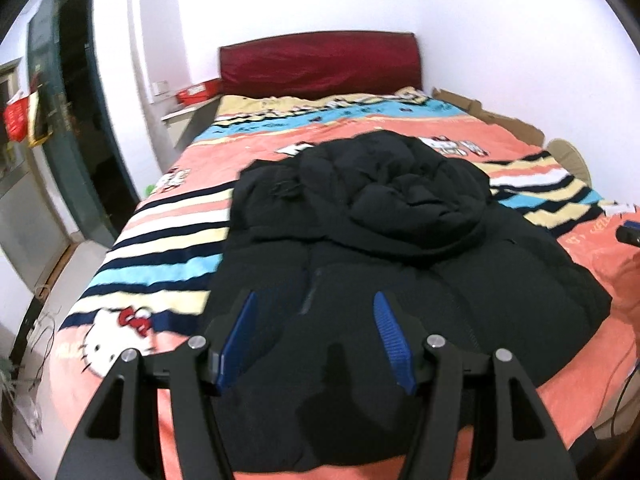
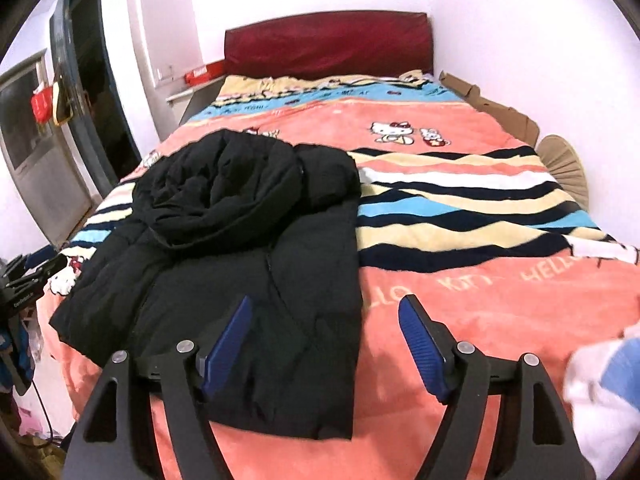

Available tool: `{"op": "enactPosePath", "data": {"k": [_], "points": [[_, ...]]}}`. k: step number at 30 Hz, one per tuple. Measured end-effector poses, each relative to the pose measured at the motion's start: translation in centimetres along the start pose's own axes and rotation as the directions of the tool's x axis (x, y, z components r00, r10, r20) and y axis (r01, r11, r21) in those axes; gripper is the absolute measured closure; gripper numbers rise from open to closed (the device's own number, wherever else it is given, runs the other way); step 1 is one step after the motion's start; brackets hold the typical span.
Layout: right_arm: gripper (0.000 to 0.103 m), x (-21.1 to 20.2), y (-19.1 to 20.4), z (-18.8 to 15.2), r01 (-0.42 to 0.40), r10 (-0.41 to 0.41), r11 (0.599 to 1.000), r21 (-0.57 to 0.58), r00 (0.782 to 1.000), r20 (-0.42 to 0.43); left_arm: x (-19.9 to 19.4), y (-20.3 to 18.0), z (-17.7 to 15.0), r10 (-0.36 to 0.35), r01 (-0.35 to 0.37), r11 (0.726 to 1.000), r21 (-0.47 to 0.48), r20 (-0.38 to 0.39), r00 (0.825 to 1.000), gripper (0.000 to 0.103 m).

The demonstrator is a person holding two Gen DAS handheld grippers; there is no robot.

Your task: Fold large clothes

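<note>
Both tongs, left [image 1: 314, 334] and right [image 2: 326, 338], hang spread and empty above the black coat [image 1: 400, 272]; blur smears white cloth [image 2: 600, 392] at 4 o'clock, cut off by the right view's edge.

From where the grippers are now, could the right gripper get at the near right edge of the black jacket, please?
Probably yes: the right gripper is open and empty above the black jacket, whose edge lies bare on the blanket, nothing between.

Each hand-held gripper [image 1: 314, 326] has black arms, blue ribbed pads [image 2: 420, 344], silver screws.
</note>
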State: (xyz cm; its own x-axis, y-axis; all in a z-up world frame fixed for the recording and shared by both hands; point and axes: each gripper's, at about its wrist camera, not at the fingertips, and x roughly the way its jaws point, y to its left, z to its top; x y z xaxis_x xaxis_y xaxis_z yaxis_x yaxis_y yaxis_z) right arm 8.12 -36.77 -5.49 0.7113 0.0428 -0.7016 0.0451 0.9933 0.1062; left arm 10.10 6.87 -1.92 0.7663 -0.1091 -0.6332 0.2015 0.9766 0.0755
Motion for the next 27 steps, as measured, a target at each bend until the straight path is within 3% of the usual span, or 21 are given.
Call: {"op": "enactPosePath", "data": {"k": [6, 11, 16, 23, 27], "points": [[0.024, -2.0, -0.2, -1.1, -0.026, 0.026, 1.0, 0.004, 0.999, 0.041, -4.2, 3.3, -1.5, 0.047, -0.041, 0.995, -0.089, 0.062, 0.997, 0.044], [0.021, -2.7, -0.1, -1.4, -0.042, 0.042, 0.999, -0.004, 0.997, 0.06, -6.2, 6.8, -3.5, 0.032, -0.022, 0.984, -0.176, 0.05, 0.998, 0.044], [0.019, -2.9, -0.7, -1.8, -0.043, 0.042, 0.999, 0.008, 0.997, 0.067, -7.4, 11.2, -6.2, 0.061, -0.058, 0.957, -0.284, 0.002, 0.998, 0.044], [0.017, -2.2, -2.6, -2.2, -0.031, 0.028, 0.997, 0.065, 0.998, 0.056, -8.9, 17.1, -9.1, 0.161, -0.163, 0.896, -0.412, -0.04, 0.986, 0.044], [0.016, -1.1, -3.1, -2.7, -0.025, 0.022, 0.996, 0.085, 0.999, 0.025, -8.1, 17.8, -9.4, 0.159, -0.167, 0.889, -0.427, -0.054, 0.986, 0.044]]}}
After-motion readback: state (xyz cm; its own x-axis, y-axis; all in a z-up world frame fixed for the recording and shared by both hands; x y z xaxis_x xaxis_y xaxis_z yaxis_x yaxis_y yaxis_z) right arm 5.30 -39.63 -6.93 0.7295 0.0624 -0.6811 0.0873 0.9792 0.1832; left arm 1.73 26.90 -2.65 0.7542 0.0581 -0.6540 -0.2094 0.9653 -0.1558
